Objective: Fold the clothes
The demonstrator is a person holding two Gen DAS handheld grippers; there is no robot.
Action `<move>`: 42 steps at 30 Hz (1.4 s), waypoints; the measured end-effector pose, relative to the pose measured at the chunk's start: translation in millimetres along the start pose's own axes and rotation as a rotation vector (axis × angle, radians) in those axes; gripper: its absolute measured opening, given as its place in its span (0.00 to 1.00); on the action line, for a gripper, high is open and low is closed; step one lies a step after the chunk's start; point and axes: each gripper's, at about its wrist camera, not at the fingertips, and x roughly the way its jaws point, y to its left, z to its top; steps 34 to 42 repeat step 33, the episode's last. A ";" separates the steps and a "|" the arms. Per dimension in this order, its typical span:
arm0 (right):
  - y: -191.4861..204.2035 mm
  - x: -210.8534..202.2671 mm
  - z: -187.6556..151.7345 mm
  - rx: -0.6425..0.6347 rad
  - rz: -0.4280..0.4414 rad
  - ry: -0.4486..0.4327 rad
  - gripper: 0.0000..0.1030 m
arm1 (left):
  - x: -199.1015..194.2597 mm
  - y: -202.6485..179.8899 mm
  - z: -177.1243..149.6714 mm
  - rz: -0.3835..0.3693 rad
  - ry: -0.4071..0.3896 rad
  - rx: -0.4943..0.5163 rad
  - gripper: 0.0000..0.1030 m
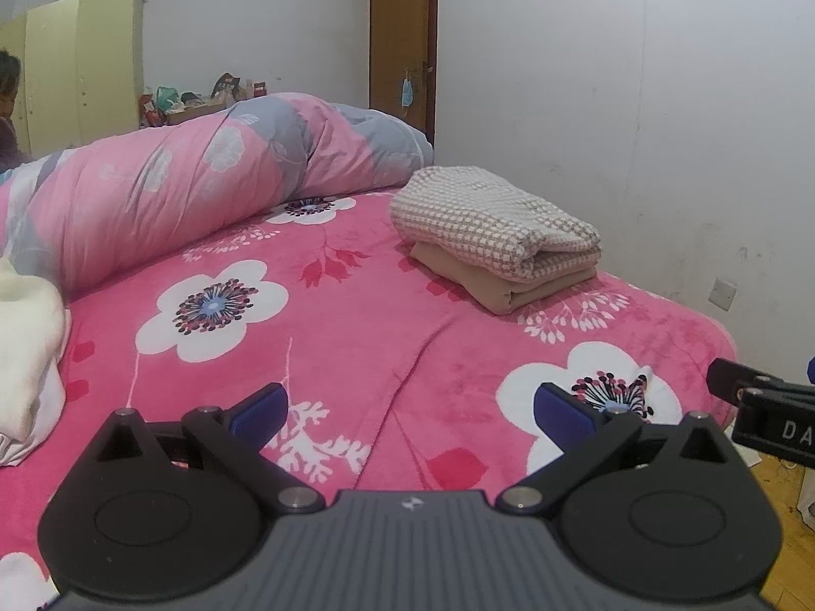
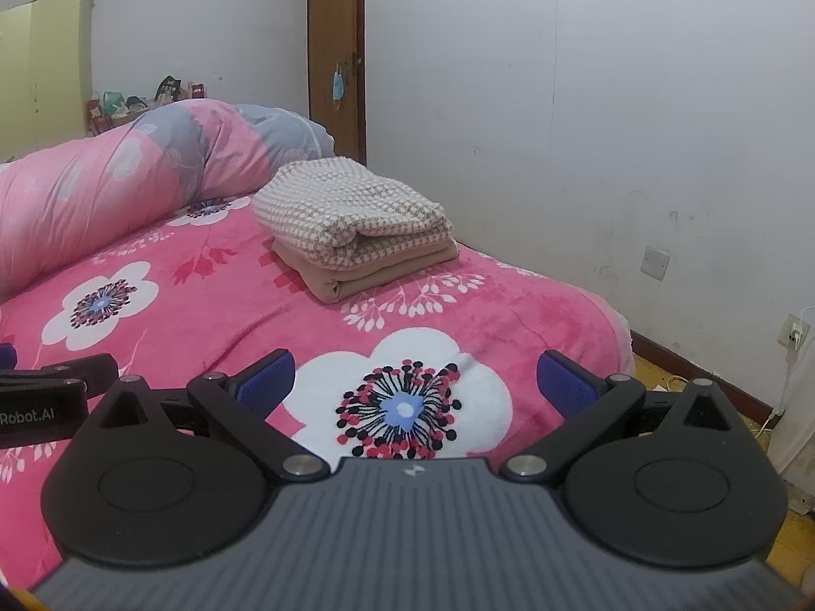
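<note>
Both grippers gape; only left wrist shows cream garment (image 1: 25, 351).

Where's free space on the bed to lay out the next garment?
Biggest bare patch: the pink blanket between the rolled duvet, the folded stack and both open grippers, left gripper and right gripper. A narrower strip runs from the stack to the bed's near corner. Crowded: far side under the duvet, and the left edge by the white cloth.

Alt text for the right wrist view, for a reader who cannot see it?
The right gripper, jaws open and empty, hovers over a pink floral bed cover. Beyond it lie two folded garments, a checked one atop a tan one, with a rolled quilt behind.
</note>
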 end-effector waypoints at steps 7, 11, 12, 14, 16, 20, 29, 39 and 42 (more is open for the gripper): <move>2.0 1.4 -0.1 -0.004 0.005 0.004 0.99 | -0.8 0.9 0.2 0.003 0.002 -0.002 1.00; 3.6 1.7 0.4 -0.006 0.006 0.004 0.99 | -1.1 2.1 0.7 0.005 0.003 -0.005 1.00; 4.1 1.8 0.5 -0.007 0.007 0.004 0.99 | -1.1 2.6 0.9 0.005 0.004 -0.006 1.00; 5.1 1.7 0.5 -0.009 0.008 0.004 0.99 | -0.9 2.9 1.1 0.005 0.005 -0.007 1.00; 6.1 1.6 0.3 -0.012 0.009 0.004 0.99 | -0.9 3.4 1.2 0.006 0.005 -0.008 1.00; 8.6 1.9 0.3 -0.014 0.011 0.006 0.99 | -0.5 5.1 1.8 0.006 0.005 -0.011 1.00; 9.9 2.4 -0.4 -0.017 0.011 0.009 0.99 | 0.6 6.1 1.1 0.007 0.009 -0.015 1.00; 11.1 1.5 -0.8 -0.017 0.011 0.010 0.99 | 0.8 6.6 0.9 0.008 0.008 -0.016 1.00; 11.1 1.5 -0.8 -0.017 0.011 0.010 0.99 | 0.8 6.6 0.9 0.008 0.008 -0.016 1.00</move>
